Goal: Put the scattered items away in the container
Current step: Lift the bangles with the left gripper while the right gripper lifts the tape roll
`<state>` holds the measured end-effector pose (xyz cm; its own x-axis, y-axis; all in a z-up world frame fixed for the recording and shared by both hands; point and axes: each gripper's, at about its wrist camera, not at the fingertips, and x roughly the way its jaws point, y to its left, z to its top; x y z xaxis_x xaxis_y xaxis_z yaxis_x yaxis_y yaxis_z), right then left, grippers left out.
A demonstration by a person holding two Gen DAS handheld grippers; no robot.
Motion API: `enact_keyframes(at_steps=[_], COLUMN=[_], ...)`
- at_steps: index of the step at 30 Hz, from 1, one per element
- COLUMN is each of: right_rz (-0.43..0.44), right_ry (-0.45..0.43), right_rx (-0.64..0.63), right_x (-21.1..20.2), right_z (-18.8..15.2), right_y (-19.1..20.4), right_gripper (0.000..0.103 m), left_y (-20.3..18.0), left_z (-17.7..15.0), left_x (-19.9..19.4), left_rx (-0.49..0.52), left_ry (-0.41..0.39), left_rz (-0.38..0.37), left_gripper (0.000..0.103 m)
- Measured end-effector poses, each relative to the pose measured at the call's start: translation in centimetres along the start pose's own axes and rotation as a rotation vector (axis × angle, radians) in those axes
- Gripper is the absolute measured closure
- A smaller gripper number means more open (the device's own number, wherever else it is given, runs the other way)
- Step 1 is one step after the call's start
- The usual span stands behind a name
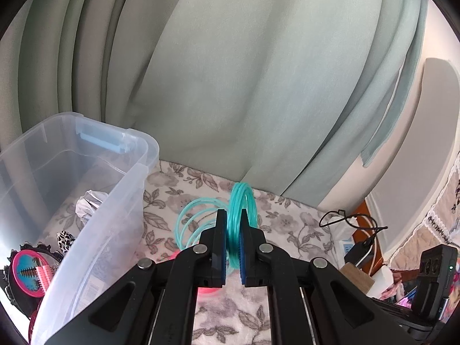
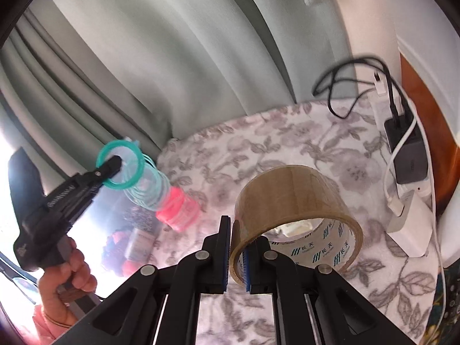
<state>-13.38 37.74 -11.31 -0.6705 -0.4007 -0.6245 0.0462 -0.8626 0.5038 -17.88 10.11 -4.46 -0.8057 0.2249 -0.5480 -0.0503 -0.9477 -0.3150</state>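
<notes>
My left gripper (image 1: 233, 215) is shut on the teal end of a plastic spring toy (image 1: 240, 201), whose coils stretch down to a pink end on the cloth (image 2: 178, 210). The left gripper also shows in the right wrist view (image 2: 115, 162), lifted above the cloth. My right gripper (image 2: 238, 227) is shut on the wall of a brown packing tape roll (image 2: 290, 198), with one finger inside the ring. A clear plastic container (image 1: 115, 201) stands at the left; it holds crumpled paper (image 1: 86, 204) and a spotted item.
The floral cloth (image 2: 287, 138) covers the surface. A white power strip with black adapters and cables (image 2: 402, 155) lies along the right edge. Green curtains (image 1: 230, 72) hang behind. A pink round mirror-like item with a comb (image 1: 31, 273) sits left of the container.
</notes>
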Motion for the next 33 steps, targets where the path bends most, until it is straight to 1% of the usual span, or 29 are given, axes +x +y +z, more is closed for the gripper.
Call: enact_keyframes(at_steps=[5, 9, 13, 15, 20, 24, 29, 33], right_rz=[0.036, 0.081, 0.130, 0.148, 0.198, 0.233, 0.271, 0.283], right_ry=[-0.108, -0.191, -0.237, -0.249, -0.259, -0.251, -0.209, -0.160], right_rx=[-0.040, -0.040, -0.063, -0.080, -0.135, -0.192, -0.250, -0.298], right_x=[-3.6, -6.5, -8.5, -9.2, -10.0, -9.6, -7.8, -5.7], right_z=[0.5, 0.1, -1.0, -1.4, -2.3, -2.8, -3.5, -4.1], right_y=[4.2, 7.7, 11.5, 13.3, 18.0, 21.6, 25.4, 27.7], right_gripper=[0.095, 0.095, 0.095, 0.095, 0.094, 0.094, 0.094, 0.094], left_y=[-0.1, 0.4, 1.6, 2.6, 5.7, 8.6, 12.1, 13.9], left_z=[1.0, 1.8, 2.4, 2.8, 3.2, 3.1, 2.8, 2.7], left_x=[-3.8, -8.1, -13.2, -15.5, -20.2, -22.5, -23.8, -24.1], left_rx=[-0.002, -0.008, -0.017, -0.025, -0.061, -0.084, -0.133, -0.165], left_ry=[-0.047, -0.117, -0.193, -0.228, -0.288, -0.301, -0.309, -0.317], left_rz=[-0.031, -0.050, -0.063, -0.058, -0.024, 0.026, 0.061, 0.064], left_gripper=[0.097, 0.097, 0.096, 0.096, 0.096, 0.096, 0.096, 0.096])
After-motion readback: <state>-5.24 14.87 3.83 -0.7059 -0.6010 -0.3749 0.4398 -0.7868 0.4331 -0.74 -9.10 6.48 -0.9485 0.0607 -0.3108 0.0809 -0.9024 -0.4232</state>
